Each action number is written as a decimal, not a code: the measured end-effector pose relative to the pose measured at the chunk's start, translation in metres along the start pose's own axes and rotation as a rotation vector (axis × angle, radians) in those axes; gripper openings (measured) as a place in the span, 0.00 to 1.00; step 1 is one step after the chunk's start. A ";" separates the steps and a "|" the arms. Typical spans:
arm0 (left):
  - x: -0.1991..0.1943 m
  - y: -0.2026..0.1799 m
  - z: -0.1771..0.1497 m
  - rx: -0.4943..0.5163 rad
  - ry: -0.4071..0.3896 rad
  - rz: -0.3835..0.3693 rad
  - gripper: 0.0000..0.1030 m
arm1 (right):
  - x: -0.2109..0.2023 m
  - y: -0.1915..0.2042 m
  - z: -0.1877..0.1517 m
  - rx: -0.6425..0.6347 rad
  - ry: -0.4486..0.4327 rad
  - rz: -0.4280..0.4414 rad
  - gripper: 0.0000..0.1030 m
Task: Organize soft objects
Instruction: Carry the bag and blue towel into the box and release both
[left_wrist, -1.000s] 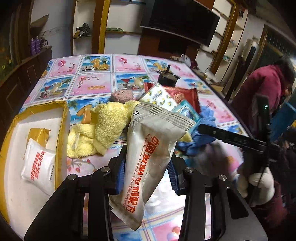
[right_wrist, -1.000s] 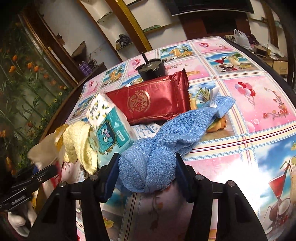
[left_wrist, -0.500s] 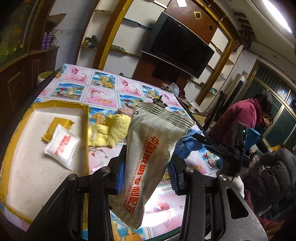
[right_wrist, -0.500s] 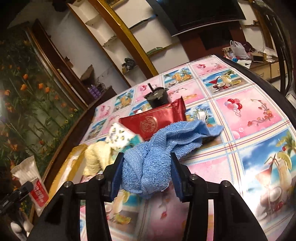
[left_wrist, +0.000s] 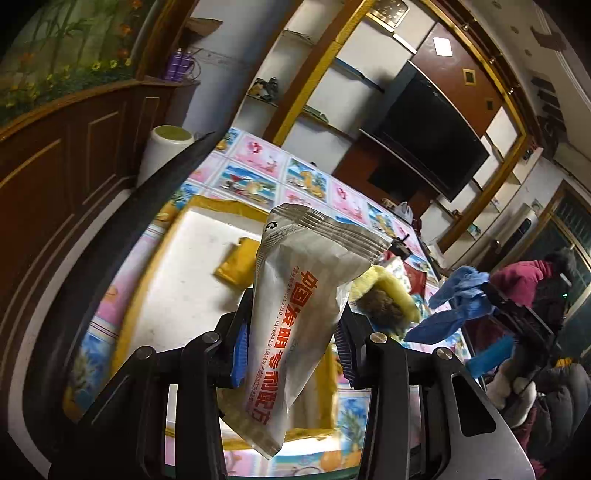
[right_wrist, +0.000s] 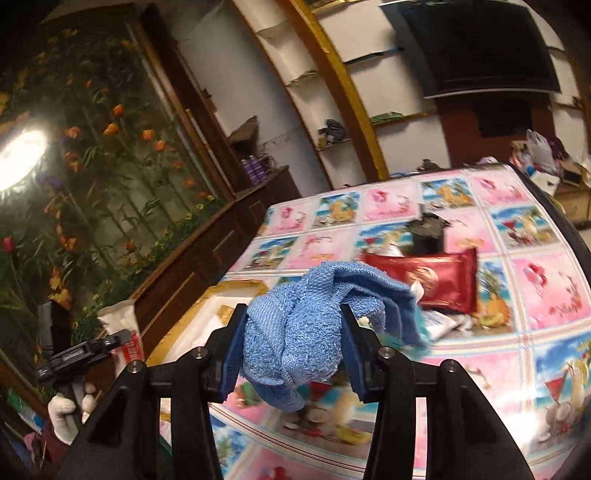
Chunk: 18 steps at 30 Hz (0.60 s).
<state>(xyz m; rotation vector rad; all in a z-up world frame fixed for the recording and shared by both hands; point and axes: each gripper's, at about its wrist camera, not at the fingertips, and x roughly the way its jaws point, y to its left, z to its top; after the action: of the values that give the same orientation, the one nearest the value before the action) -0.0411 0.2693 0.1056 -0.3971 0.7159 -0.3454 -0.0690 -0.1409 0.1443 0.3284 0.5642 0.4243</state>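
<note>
My left gripper (left_wrist: 291, 349) is shut on a silver-white packet with red Chinese print (left_wrist: 299, 314), held high above the yellow-rimmed white tray (left_wrist: 173, 288). A yellow packet (left_wrist: 236, 266) lies in the tray. My right gripper (right_wrist: 291, 350) is shut on a crumpled blue towel (right_wrist: 295, 332), lifted above the table; it also shows in the left wrist view (left_wrist: 458, 295). A yellow towel (left_wrist: 391, 291) lies on the table beside the tray. The left gripper and its packet show at the left of the right wrist view (right_wrist: 122, 332).
A red foil packet (right_wrist: 424, 277), a black cup (right_wrist: 428, 232) and small printed packets (right_wrist: 439, 321) sit on the picture-tiled tablecloth (right_wrist: 535, 288). A dark wooden cabinet (left_wrist: 55, 177) runs along the left. A person in red (left_wrist: 524, 284) sits at the right.
Both grippers have risen and swung left. The left gripper now hovers over the tray with its packet. The blue towel has come fully off the table.
</note>
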 end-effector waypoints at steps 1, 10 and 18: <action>0.002 0.005 0.001 -0.003 0.005 0.011 0.38 | 0.005 0.009 0.003 -0.015 0.004 0.013 0.46; 0.041 0.044 0.017 -0.068 0.070 0.044 0.38 | 0.066 0.092 0.025 -0.146 0.074 0.121 0.46; 0.084 0.084 0.040 -0.204 0.125 0.041 0.52 | 0.145 0.147 0.023 -0.242 0.170 0.139 0.46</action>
<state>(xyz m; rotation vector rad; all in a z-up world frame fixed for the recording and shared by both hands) 0.0596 0.3152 0.0468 -0.5571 0.8838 -0.2608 0.0114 0.0504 0.1586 0.0993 0.6502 0.6524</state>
